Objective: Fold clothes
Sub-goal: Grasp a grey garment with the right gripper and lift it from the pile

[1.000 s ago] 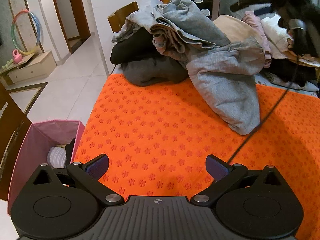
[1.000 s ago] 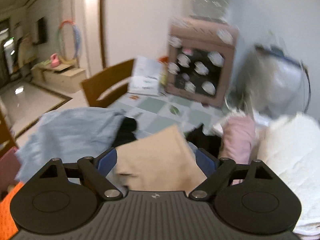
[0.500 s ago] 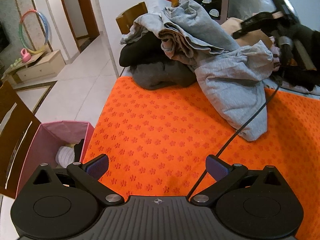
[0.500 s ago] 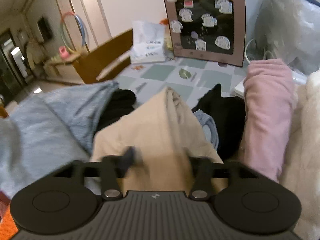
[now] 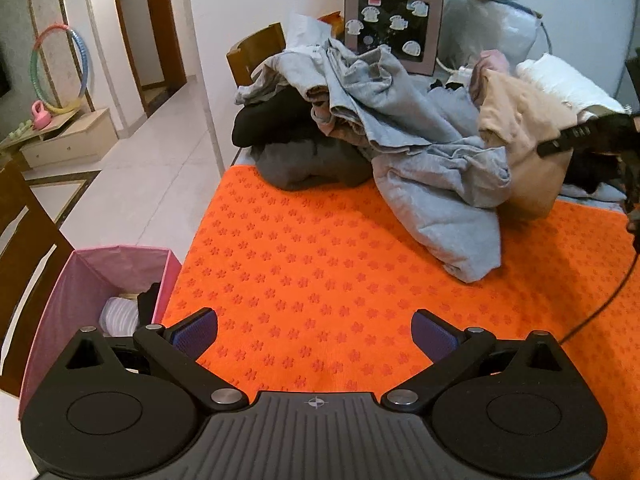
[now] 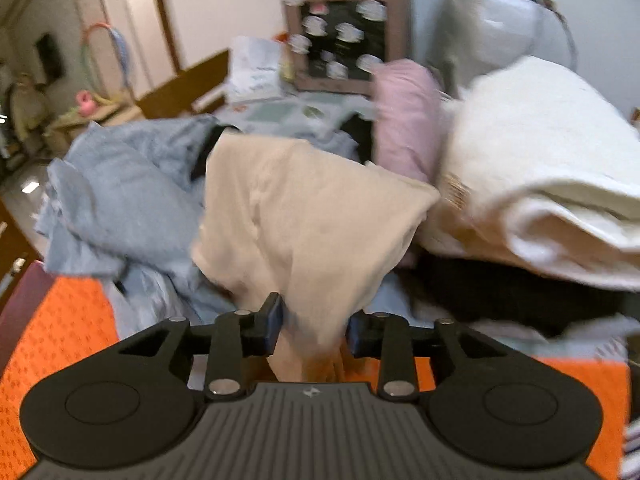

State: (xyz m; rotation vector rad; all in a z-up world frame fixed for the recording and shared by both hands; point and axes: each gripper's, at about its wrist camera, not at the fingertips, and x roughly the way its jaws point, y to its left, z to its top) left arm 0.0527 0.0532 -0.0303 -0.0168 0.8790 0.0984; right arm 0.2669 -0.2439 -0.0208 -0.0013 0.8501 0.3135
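Right gripper (image 6: 313, 328) fingers pinching beige garment (image 6: 312, 220) at frame centre, jaws opening slightly. Left gripper (image 5: 314, 332) fingers spread, empty, over orange mat (image 5: 320, 272), lower frame.

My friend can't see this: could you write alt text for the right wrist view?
The right gripper has beige cloth between its jaws, which are opening, over an orange mat. Grey, pink and cream laundry is piled behind.

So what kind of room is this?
Probably a home's living or dining area: a pile of clothes on a table with an orange cloth, wooden chairs, and a hula hoop leaning nearby.
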